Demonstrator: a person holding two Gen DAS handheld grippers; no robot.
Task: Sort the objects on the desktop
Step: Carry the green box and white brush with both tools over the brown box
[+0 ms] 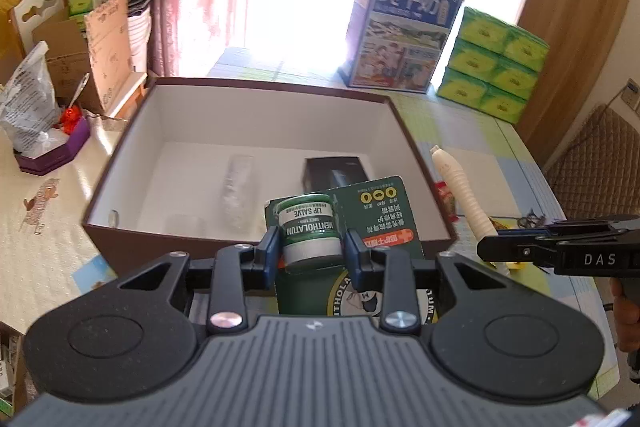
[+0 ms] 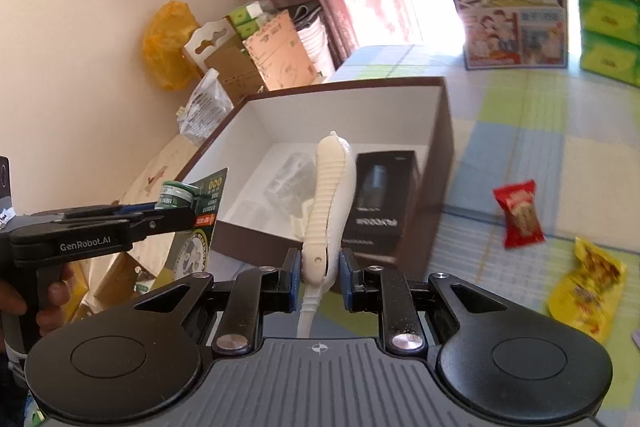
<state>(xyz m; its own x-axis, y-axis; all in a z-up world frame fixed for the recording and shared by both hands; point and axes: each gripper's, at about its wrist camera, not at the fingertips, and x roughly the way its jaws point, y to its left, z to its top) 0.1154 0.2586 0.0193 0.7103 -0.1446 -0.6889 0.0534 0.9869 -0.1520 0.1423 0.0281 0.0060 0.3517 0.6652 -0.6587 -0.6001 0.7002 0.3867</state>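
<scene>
My left gripper [image 1: 311, 246] is shut on a green Mentholatum lip salve pack [image 1: 310, 227], a small jar on a green card, held just above the near rim of the brown box [image 1: 256, 85]. My right gripper [image 2: 319, 273] is shut on a cream ribbed tool [image 2: 330, 195] that stands upright, held at the box's [image 2: 442, 131] near right side. It also shows in the left wrist view [image 1: 460, 195]. Inside the white-lined box lie a black carton [image 1: 334, 169] and a clear plastic item [image 1: 239, 187].
A red snack packet [image 2: 519, 213] and a yellow one [image 2: 586, 293] lie on the checked tablecloth right of the box. A blue milk carton box [image 1: 404, 31] and stacked green tissue packs [image 1: 494, 61] stand behind. Cardboard boxes and bags [image 1: 60, 67] crowd the left.
</scene>
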